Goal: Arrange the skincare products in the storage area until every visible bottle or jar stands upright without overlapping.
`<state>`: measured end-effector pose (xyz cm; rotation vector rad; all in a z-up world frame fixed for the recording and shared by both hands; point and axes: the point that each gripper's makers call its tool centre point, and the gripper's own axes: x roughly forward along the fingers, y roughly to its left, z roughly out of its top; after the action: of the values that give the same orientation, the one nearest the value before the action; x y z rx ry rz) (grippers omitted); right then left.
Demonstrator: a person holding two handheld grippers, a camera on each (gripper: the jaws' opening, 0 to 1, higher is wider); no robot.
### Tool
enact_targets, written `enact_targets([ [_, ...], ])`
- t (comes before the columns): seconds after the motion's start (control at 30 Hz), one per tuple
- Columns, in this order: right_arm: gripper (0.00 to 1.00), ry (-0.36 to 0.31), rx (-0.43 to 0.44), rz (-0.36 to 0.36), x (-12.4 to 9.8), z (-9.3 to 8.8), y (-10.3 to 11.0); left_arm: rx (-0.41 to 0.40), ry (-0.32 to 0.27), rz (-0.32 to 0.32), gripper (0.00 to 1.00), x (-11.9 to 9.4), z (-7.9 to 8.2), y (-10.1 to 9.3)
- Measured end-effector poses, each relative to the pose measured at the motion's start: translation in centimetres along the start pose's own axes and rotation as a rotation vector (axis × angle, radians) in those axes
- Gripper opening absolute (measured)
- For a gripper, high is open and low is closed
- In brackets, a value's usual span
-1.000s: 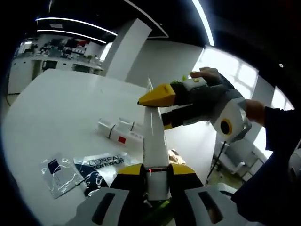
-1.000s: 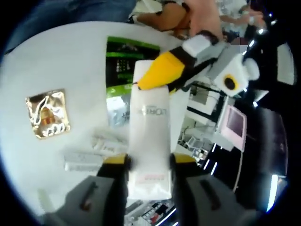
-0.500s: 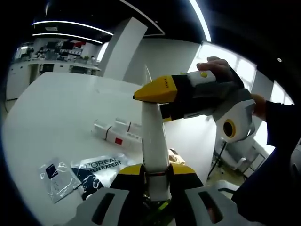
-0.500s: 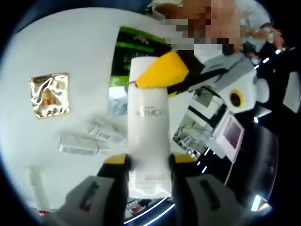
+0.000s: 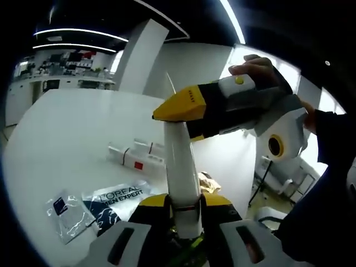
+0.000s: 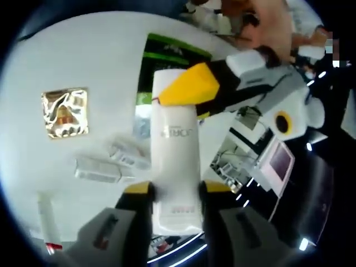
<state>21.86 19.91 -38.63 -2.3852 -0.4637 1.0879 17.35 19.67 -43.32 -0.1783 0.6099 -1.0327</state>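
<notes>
While both the left gripper [image 5: 181, 214] and right gripper [image 6: 175, 194] clamp one smooth white flat-crimped tube [image 6: 176, 161], a crinkled gold foil sachet [image 6: 65, 113] lies on the glossy white table [image 6: 72, 61].

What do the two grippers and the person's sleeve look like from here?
Each gripper has yellow-tipped jaws on black and light grey bodies. In the left gripper view, the right gripper shows a wedge-shaped yellow tip, a black middle and a white-grey handle with a small yellow button. The left gripper looks the same. The sleeve is dark, navy or black.
</notes>
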Motion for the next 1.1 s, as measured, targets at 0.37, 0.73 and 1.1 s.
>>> enact_targets([
  [0.37,0.32,-0.021,0.02,0.018,0.39,0.49,0.55,0.032,-0.012,0.005,0.26,0.34,0.11,0.28],
  [0.73,0.32,-0.026,0.027,0.012,0.23,0.7,0.48,0.02,-0.02,-0.001,0.23,0.66,0.7,0.25],
  [1.1,0.32,-0.029,0.03,-0.002,0.02,0.59,0.43,-0.02,-0.012,-0.004,0.21,0.71,0.89,0.11],
])
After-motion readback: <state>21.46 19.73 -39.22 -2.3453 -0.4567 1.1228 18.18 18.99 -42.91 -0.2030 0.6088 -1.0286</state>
